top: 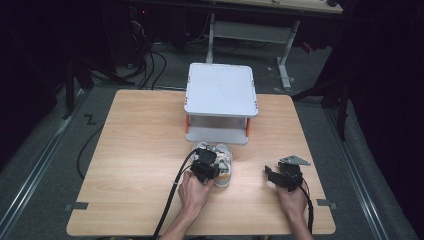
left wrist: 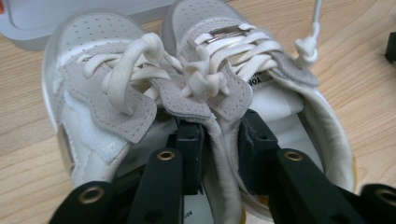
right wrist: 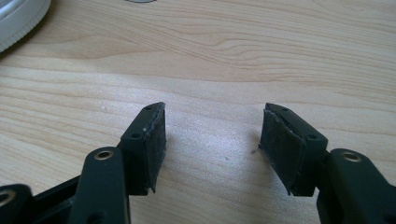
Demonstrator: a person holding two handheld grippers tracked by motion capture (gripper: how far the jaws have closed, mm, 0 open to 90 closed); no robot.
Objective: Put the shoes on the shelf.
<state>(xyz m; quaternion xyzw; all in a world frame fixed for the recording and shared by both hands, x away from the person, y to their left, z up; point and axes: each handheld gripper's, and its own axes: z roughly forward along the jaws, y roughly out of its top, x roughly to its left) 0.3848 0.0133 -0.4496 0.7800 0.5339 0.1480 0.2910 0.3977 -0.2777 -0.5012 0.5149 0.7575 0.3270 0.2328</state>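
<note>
**Pair of sneakers gripped at the shared inner collars**

The pair of small white sneakers sits on the desk, near its front centre, side by side, toes pointing toward the white two-tier stand just behind them. Laces are tied in loose knots.

The left hand-held gripper has one jaw inside each shoe opening. The jaws are pinching the two adjoining inner collar walls together. This hold probably allows both shoes to be lifted as one unit. The high view is too coarse to confirm how firmly the walls are pressed.

The right hand-held gripper rests over bare desk, well apart to the right of the shoes. Its jaws are spread with nothing between them.

The stand's lower shelf opens toward the shoes. Its upper deck overhangs that shelf and would limit clearance for placement there. No other item lies between shoes and stand.
</note>
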